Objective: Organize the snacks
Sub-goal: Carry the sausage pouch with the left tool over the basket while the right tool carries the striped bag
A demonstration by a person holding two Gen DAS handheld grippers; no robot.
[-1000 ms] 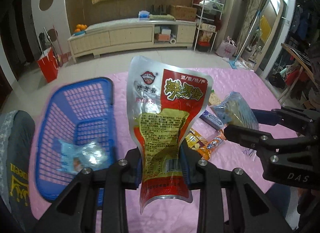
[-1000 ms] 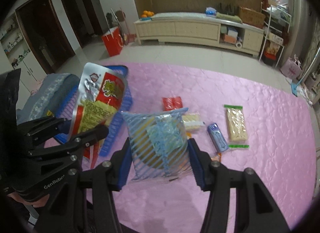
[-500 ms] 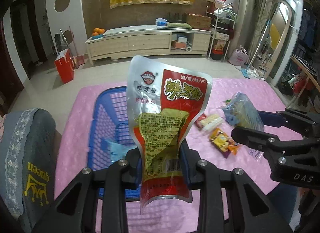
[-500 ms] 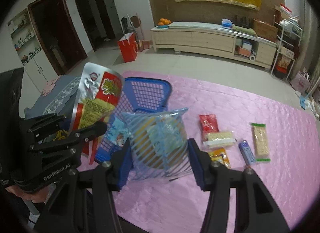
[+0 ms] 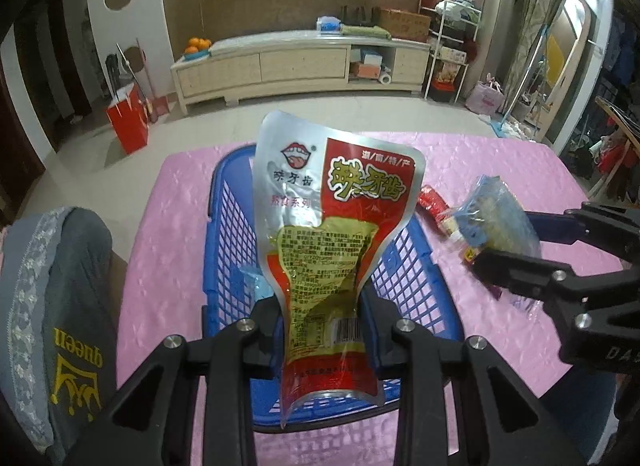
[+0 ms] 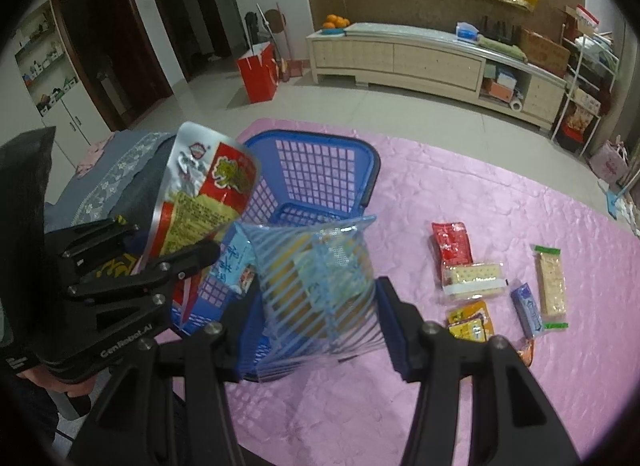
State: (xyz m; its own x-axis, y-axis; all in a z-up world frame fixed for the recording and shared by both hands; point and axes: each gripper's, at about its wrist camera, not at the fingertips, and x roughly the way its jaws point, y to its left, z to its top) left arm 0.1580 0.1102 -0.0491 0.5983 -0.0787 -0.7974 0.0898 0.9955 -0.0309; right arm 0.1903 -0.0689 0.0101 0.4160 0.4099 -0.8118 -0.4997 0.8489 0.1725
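We have slid both packs over so the blue basket [image 5: 236, 225] now sits under them, our left gripper [image 5: 320, 322] squeezing the silver-and-red pouch [image 5: 332, 234] and our right gripper [image 6: 320, 298] pinching the striped bag [image 6: 316, 278], ready to drop these 2 snacks in.

The basket [image 6: 320, 169] stands on the left part of the table [image 6: 460, 193], its far wall toward the room. A small packet [image 6: 236, 266] lies inside it. The left gripper [image 5: 320, 318] holds a pouch [image 5: 336, 221] upright over the basket's near half. Just right of it, the right gripper [image 6: 320, 298] holds a bag [image 6: 316, 282] at the basket's near right corner. To the right of the basket, well apart from it, several snacks lie on the table: a sachet [image 6: 452, 242] farthest, a cracker pack [image 6: 474, 278] touching its near end, a wafer bar [image 6: 552, 286] at the far right, a small bar [image 6: 528, 310] just left of that. A chair back [image 5: 60, 306] stands left of the table.
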